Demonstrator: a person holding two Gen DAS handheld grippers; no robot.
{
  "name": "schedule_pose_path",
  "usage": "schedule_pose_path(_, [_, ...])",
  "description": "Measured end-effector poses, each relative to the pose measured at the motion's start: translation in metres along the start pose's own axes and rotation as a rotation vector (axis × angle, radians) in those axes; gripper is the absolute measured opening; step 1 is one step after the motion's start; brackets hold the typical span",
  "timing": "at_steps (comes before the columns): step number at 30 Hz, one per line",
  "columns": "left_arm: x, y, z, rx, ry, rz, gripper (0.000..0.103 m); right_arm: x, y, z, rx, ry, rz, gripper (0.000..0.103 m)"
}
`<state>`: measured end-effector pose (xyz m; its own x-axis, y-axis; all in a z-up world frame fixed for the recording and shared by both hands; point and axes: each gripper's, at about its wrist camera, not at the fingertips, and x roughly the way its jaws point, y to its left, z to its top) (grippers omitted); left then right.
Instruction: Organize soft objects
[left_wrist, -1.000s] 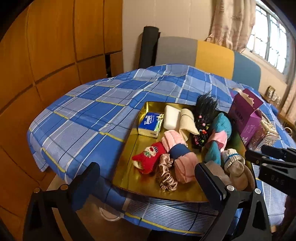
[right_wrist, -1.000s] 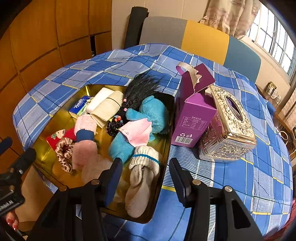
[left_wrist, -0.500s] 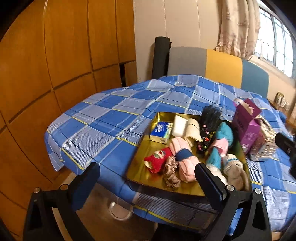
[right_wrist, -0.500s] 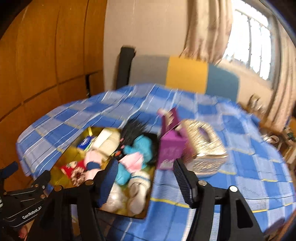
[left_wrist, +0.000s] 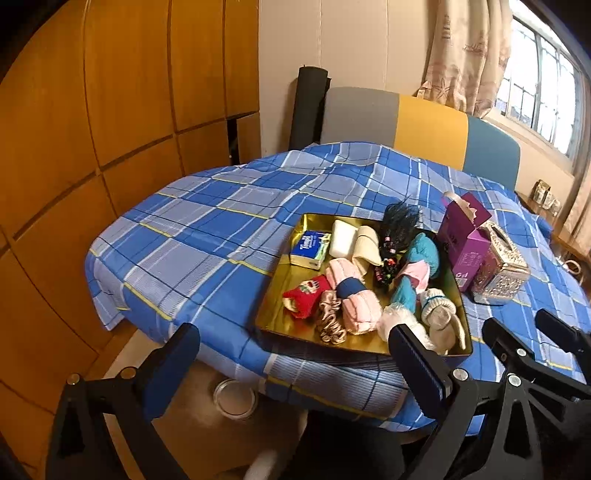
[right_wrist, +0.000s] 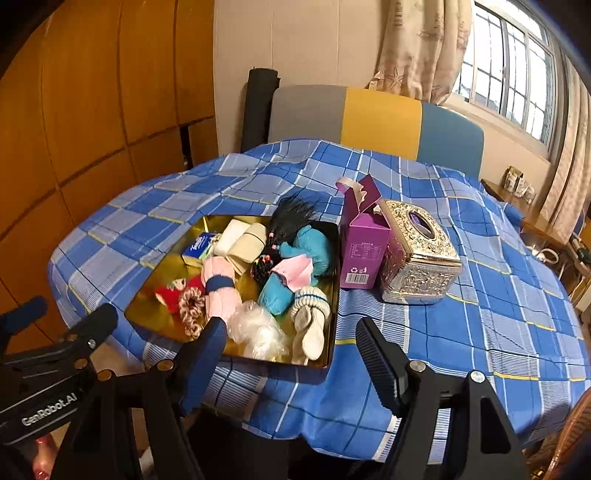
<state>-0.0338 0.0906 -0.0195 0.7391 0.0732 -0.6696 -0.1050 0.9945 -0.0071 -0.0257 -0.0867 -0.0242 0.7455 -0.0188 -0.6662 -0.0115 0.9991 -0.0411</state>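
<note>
Table under a blue plaid cloth (left_wrist: 207, 236) filled most of both views, with a grey/yellow/blue chair back (right_wrist: 376, 122) behind it and wood panelling (left_wrist: 92, 110) on the left.

Gold tray (right_wrist: 162, 266) sat near the front edge of the table and held all the soft stuff. Just right of the tray stood a purple carton (right_wrist: 364, 251) with its flap up, touching or nearly touching a silver embossed tissue box (right_wrist: 417, 258).

In the tray, far end: black wig-like tuft (left_wrist: 400, 221), two cream rolled cloths (left_wrist: 354, 242), blue tissue pack (left_wrist: 310, 249) at the far-left corner. Middle: teal plush (right_wrist: 314, 247) with a pink piece (right_wrist: 295, 269) across it, pink sock with a navy band (left_wrist: 351, 291). Near end: red knit item (left_wrist: 304, 299), satin scrunchie (left_wrist: 330, 321), white fluffy wad (right_wrist: 258, 328) (could be plastic wrap, too blurry to call), grey-white sock (right_wrist: 310, 317) at the near-right corner.

Left gripper (left_wrist: 295, 363) hung off the table's front edge, short of the tray, fingers wide apart, nothing between them. Right gripper (right_wrist: 291, 358) was over the front edge by the tray's near-right corner, fingers also spread, holding nothing.
</note>
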Motion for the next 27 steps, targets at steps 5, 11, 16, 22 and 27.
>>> schedule_pose_path(5, [-0.003, 0.002, -0.002, 0.004, 0.009, -0.001, 0.103, 0.0, -0.002, -0.002, 0.037, 0.046, -0.029, 0.074])
schedule_pose_path(11, [-0.005, -0.002, -0.004, 0.021, -0.002, 0.012, 0.103, -0.003, -0.006, -0.001, 0.048, 0.063, -0.055, 0.074])
schedule_pose_path(16, [-0.004, -0.003, -0.004, 0.028, 0.002, 0.004, 0.103, -0.003, -0.008, 0.0, 0.057, 0.07, -0.055, 0.074])
schedule_pose_path(22, [-0.001, -0.003, -0.005, 0.019, 0.014, -0.007, 0.103, 0.001, -0.012, 0.0, 0.071, 0.083, -0.055, 0.074])
schedule_pose_path(27, [-0.001, -0.004, -0.006, 0.028, 0.007, 0.005, 0.103, 0.002, -0.012, -0.001, 0.075, 0.087, -0.059, 0.074])
